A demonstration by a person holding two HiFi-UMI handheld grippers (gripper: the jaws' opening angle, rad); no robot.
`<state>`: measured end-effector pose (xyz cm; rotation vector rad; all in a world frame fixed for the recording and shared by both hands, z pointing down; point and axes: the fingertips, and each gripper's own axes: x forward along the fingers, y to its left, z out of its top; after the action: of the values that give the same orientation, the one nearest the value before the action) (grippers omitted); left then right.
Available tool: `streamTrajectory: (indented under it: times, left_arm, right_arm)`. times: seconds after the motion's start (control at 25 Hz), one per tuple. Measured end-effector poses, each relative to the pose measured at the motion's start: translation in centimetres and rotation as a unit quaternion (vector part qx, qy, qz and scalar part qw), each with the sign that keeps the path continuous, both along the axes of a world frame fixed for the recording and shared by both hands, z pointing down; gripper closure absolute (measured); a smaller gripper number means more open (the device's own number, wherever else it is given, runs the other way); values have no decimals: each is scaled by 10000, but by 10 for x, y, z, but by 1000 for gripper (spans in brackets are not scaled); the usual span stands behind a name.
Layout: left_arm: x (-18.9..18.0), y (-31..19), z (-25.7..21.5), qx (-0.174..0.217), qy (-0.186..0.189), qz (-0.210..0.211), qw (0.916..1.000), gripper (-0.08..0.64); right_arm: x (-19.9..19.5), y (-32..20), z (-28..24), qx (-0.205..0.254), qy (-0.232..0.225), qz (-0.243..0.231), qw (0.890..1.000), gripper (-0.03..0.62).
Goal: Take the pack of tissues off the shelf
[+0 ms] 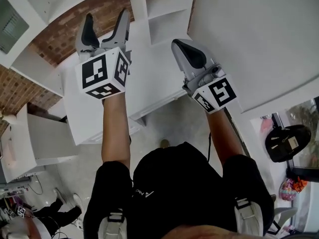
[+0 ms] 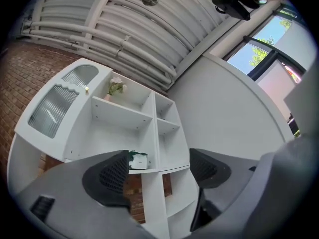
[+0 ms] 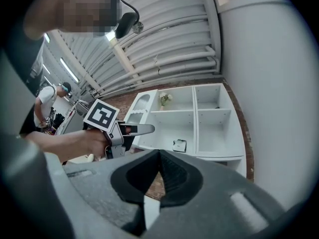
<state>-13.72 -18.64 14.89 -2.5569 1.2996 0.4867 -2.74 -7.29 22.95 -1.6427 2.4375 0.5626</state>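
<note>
The pack of tissues [image 2: 138, 160] is small, white and green, and lies on a lower board of the white shelf unit [image 2: 149, 133]. It is some way ahead of my left gripper [image 2: 159, 171], just inside the left jaw in that view. The jaws stand open with nothing between them. In the right gripper view the pack [image 3: 179, 145] lies in the same compartment, and the left gripper [image 3: 134, 129] is held out toward the shelf. My right gripper [image 3: 159, 156] is shut and empty. In the head view the left gripper [image 1: 106, 15] and right gripper [image 1: 182, 49] are both raised; the pack is hidden there.
A small vase of flowers [image 2: 115, 87] stands in an upper compartment. A cabinet door with ribbed glass [image 2: 55, 108] is at the shelf's left, against a brick wall [image 2: 25, 68]. A white wall [image 1: 249, 34] rises to the right. Another person [image 3: 50, 103] stands far off.
</note>
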Motion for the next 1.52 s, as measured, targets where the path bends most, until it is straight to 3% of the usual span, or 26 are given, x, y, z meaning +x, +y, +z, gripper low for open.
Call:
streamTrajectory:
  times: [0.36,0.68,0.88,1.08,1.52]
  left_arm:
    - [29,-85,-10,-200,-256,-589,9977,146]
    - [59,-169,-12,-466,-361,-1440,9878,101]
    - [84,-219,-12,-605,-493,-1914,9784,95]
    - [89,-267,-9,-802,-660,-2469,9635,95]
    - [105,-328,-8,-1268,-869,-2875,9454,84]
  right_arm:
    - [18,-69,8,-3,97,-265,9996,591]
    - [58,-142,17,-6,245,-834,9962,591]
    - [103,-183,13,2,195,-1167,9930,591]
    - [131,-222,21,-88,177,-1660,9859,591]
    - [170,-264,22,-82,45,-2095,9778,591]
